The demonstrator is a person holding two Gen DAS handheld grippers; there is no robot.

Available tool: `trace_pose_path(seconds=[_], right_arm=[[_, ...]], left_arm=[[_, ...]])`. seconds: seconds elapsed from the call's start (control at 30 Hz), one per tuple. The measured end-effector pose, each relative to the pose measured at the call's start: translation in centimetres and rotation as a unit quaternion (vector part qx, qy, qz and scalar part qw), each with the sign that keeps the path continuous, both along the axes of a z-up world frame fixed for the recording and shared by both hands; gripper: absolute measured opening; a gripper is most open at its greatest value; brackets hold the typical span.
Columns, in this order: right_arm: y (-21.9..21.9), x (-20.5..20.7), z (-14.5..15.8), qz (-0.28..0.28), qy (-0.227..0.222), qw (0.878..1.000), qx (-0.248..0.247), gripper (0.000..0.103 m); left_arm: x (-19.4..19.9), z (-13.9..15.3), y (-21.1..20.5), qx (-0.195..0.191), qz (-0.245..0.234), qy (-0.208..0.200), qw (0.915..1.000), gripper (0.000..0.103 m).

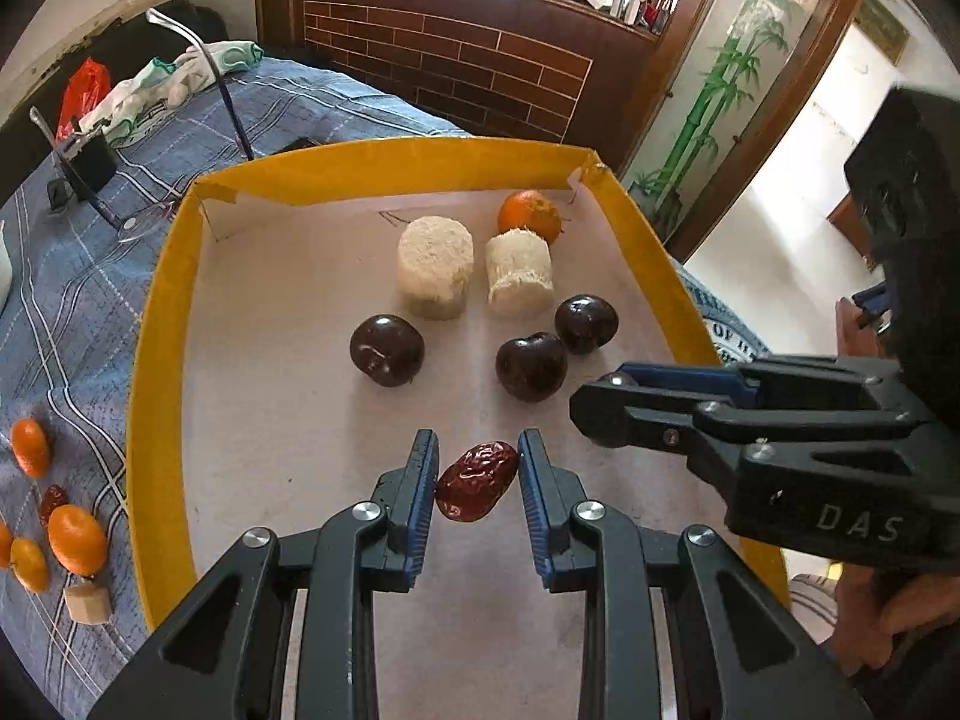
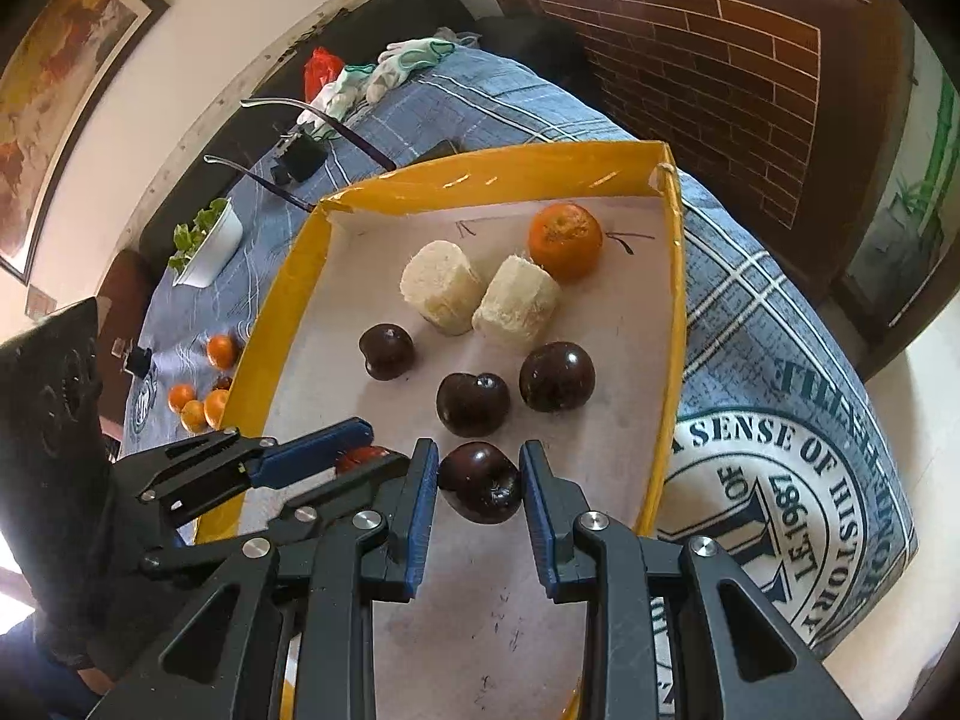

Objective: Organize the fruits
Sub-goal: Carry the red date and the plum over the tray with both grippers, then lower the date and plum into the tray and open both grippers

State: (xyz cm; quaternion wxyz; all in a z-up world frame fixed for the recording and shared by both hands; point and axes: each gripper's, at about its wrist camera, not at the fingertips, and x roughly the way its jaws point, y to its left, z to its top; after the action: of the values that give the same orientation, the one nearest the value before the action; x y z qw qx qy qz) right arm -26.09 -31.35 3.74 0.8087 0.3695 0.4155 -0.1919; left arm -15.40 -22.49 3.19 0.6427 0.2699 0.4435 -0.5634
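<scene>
My left gripper point(image 1: 478, 450) is shut on a wrinkled red date point(image 1: 477, 483), held low over the near part of a yellow-rimmed tray point(image 1: 153, 324). Just to its right, my right gripper point(image 2: 479, 450) is shut on a dark plum point(image 2: 480, 483) above the tray's white floor point(image 2: 480, 630). On that floor lie three more dark plums point(image 1: 387, 351) point(image 1: 531, 366) point(image 1: 586, 324), two pale loofah cylinders point(image 1: 435, 267) point(image 1: 519, 273) and an orange point(image 1: 529, 214) at the far end. Each gripper shows side-on in the other's view: the right gripper point(image 1: 600, 402), and the left gripper point(image 2: 378, 450) with the date point(image 2: 360, 456).
On the blue plaid cloth point(image 1: 78, 300) left of the tray lie several small oranges point(image 1: 78, 537), another date point(image 1: 53, 501) and a wooden block point(image 1: 88, 603). Farther back are spectacles point(image 1: 144, 222), gloves point(image 1: 180, 78), a red bag point(image 1: 84, 93) and a white planter point(image 2: 210, 249).
</scene>
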Motion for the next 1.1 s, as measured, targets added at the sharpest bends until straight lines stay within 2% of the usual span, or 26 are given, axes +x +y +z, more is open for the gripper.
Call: trace_pose_path(seconds=[0.43,0.7,0.77,0.8,0.87,1.1], right_arm=[[0.2,1.1,0.0,0.021,0.022,0.999,-0.041,0.031],[-0.3,0.8,0.1,0.010,0.020,0.999,-0.037,0.032],[-0.4,0.5,0.3,0.004,0.016,0.999,-0.037,0.036],[-0.5,0.4,0.5,0.001,0.013,0.999,-0.039,0.042],[-0.6,0.0,0.9,-0.007,0.007,0.999,-0.043,0.046],[-0.9,-1.2,2.0,-0.040,-0.010,0.998,-0.046,0.046]], left_arm=[[-1.3,-0.4,-0.5,-0.001,-0.018,-0.036,0.9992,0.026],[-1.3,-0.4,-0.6,0.000,-0.020,-0.036,0.9991,0.027],[-1.2,-0.4,-0.6,0.000,-0.020,-0.037,0.9991,0.027],[-1.1,-0.4,-0.5,0.000,-0.020,-0.036,0.9991,0.027],[-1.0,-0.2,-0.5,-0.002,-0.019,-0.036,0.9992,0.045],[-1.0,0.7,0.1,-0.013,-0.020,-0.036,0.9991,0.047]])
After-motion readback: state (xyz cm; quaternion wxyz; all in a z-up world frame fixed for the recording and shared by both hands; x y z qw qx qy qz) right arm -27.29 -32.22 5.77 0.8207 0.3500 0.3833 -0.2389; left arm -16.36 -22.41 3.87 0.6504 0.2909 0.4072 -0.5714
